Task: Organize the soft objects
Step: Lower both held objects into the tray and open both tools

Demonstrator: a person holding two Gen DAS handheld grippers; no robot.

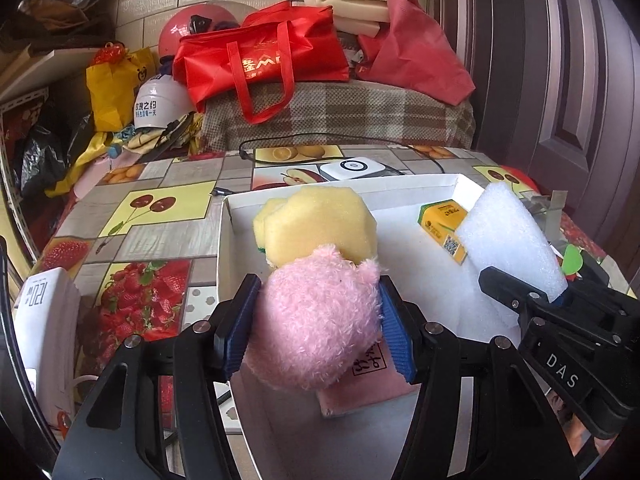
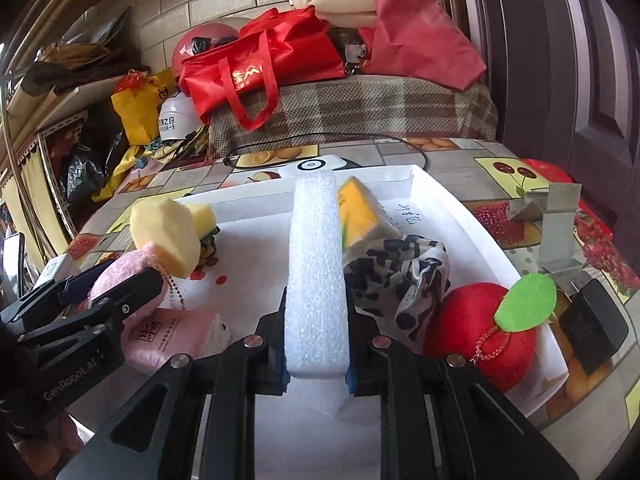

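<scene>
Left gripper [image 1: 316, 320] is clamping the fluffy pink plush toy [image 1: 320, 316] between its blue pads, holding it over the white shallow tray [image 1: 400, 192], just in front of the yellow sponge block [image 1: 320, 224]. Right gripper [image 2: 316, 360] is squeezing the white foam slab [image 2: 316, 272], standing upright over the same tray on the fruit-print table [image 1: 160, 216]. Red plush apple [image 2: 480, 332] is sitting at the tray's right edge.
</scene>
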